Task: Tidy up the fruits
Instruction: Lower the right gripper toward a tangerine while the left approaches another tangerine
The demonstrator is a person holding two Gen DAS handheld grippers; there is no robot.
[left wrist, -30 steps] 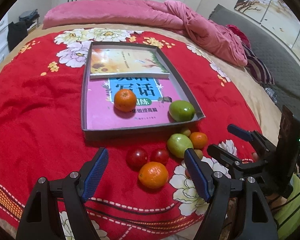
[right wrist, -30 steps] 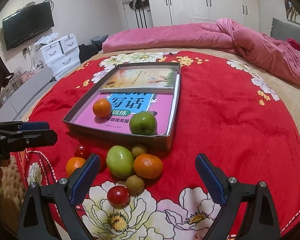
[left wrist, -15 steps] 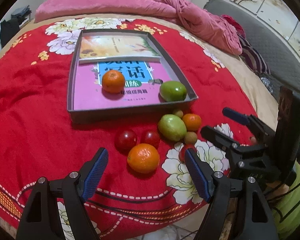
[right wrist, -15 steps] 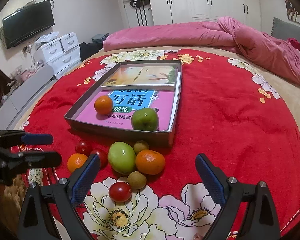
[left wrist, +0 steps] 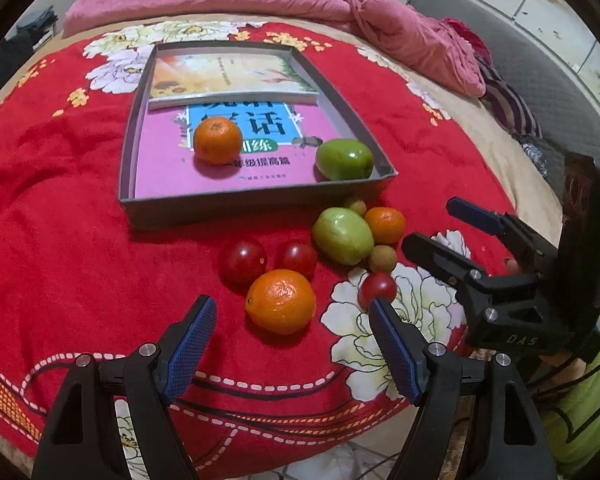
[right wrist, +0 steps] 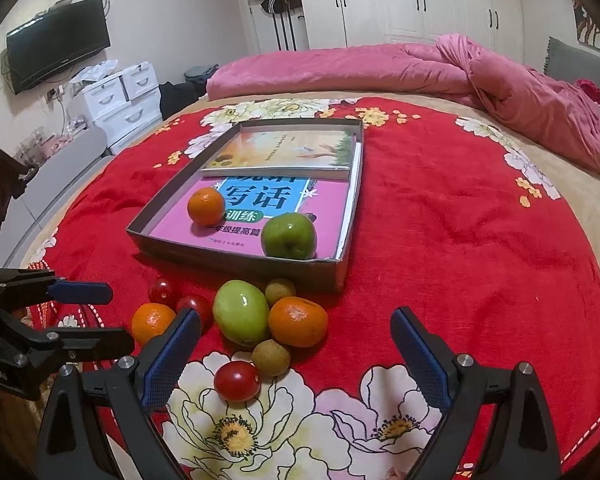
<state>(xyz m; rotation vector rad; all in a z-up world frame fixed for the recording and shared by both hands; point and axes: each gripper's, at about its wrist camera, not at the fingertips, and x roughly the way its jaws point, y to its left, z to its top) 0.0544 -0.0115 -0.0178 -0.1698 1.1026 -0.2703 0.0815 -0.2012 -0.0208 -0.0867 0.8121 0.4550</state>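
A grey cardboard tray (left wrist: 168, 211) (right wrist: 236, 254) lies on the red flowered bedspread, holding two books, an orange (left wrist: 217, 140) (right wrist: 206, 206) and a green apple (left wrist: 344, 159) (right wrist: 289, 236). In front of it lie loose fruits: a big orange (left wrist: 281, 301) (right wrist: 152, 322), a green apple (left wrist: 342, 235) (right wrist: 241, 312), a smaller orange (left wrist: 385, 225) (right wrist: 298, 321), three red tomatoes and two small brown fruits. My left gripper (left wrist: 292, 312) is open, its pads flanking the big orange from just in front. My right gripper (right wrist: 296, 330) is open over the fruit cluster and holds nothing.
A pink quilt (right wrist: 380, 68) is bunched at the far side of the bed. White drawers (right wrist: 120, 100) and a wall television (right wrist: 58, 44) stand at the left. The bed's near edge runs just below both grippers. The right gripper (left wrist: 460, 236) shows in the left wrist view.
My left gripper has come down and closer to the big orange, which now sits nearer its open pads. The right gripper and all fruits have stayed put.
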